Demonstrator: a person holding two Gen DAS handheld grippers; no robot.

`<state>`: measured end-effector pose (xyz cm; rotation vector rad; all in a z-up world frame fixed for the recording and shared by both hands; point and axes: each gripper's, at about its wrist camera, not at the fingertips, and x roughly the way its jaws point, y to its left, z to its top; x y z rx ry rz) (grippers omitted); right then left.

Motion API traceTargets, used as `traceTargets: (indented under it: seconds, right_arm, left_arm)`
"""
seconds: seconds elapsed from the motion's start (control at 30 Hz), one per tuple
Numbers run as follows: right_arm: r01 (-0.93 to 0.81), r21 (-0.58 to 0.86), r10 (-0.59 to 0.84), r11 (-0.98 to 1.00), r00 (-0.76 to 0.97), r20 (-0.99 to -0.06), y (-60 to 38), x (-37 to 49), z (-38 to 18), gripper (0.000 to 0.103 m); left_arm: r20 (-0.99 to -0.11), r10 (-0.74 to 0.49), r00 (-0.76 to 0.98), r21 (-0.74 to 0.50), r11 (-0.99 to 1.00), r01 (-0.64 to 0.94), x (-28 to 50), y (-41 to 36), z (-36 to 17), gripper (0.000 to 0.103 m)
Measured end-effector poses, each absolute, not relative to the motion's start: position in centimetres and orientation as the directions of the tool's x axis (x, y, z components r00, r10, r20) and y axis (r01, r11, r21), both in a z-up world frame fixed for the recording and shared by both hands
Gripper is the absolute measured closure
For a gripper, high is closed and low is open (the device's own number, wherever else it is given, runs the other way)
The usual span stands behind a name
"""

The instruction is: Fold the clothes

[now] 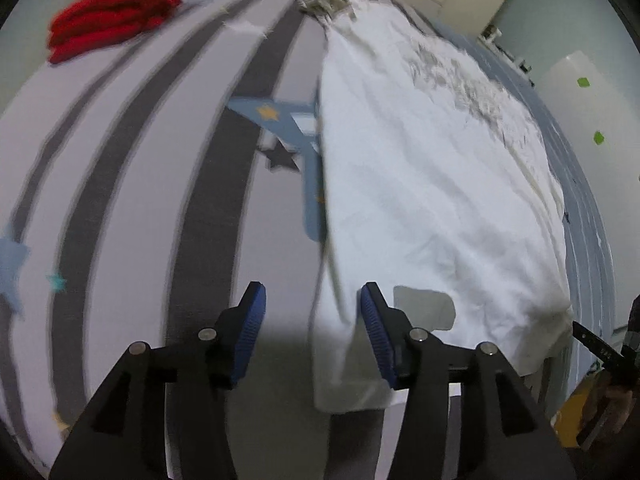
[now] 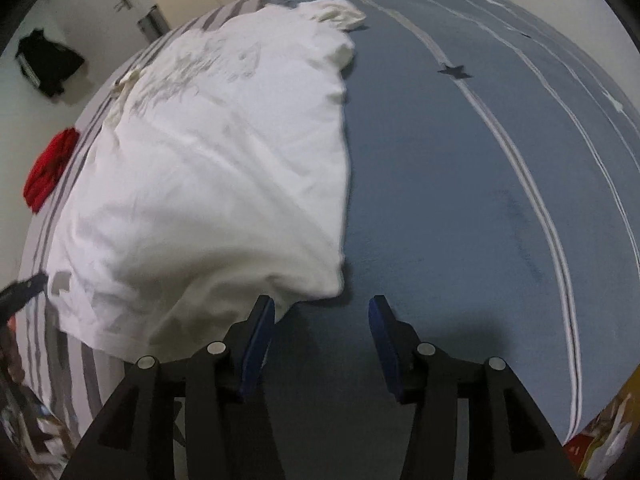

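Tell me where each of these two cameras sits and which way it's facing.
Left wrist: on the left gripper, looking steeply down at the white shirt edge on the striped bedspread; own open fingers show.
Right wrist: on the right gripper, looking down at the shirt's other edge; own open fingers show.
Shared: shirt, red clothes, each other's gripper tip.

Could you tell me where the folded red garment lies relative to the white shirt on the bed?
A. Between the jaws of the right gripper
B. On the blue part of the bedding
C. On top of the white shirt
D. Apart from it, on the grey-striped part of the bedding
D: the folded red garment sits on the grey-striped bedding, clear of the white shirt, with bare stripes between them.
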<state>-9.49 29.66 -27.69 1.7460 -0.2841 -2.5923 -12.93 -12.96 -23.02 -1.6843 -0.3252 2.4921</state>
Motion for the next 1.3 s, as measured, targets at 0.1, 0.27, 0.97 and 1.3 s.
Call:
traceTargets:
  seconds: [0.1,0.27,0.97,1.3]
  right_arm:
    - [-0.093,0.152,-0.107,-0.984,-0.378,-0.919,28.5,-9.8,-28.8,0.058]
    - [-0.108,0.125,-0.072,-0.986,-0.402,-0.913,26.9,-11.1,-29.8,0.053]
    - [0.055,0.122,-0.133,-0.991,-0.274,-0.953,30.1,-3.5,-25.2,0.098]
    - [-0.034,0.045,-0.033,-0.998,-0.306,-0.951,29.2,-3.4,-24.3,0.067]
  left_arm:
    - [-0.898,0.217,-0.382,-0.236,-0.972,0.005,-13.5,-12.1,-23.6,0.056]
    - [-0.883,0.234,-0.407,-0.25,-0.968,-0.015,-14.3,-10.8,-23.9,0.056]
    - [-0.948,0.157,-0.279,-0.144,-0.987,-0.066,-3.0,-12.8,-20.3,0.102]
    - [-0.94,0.055,-0.335,-0.096,-0.989,0.108,-5.5,-15.9,-18.2,0.064]
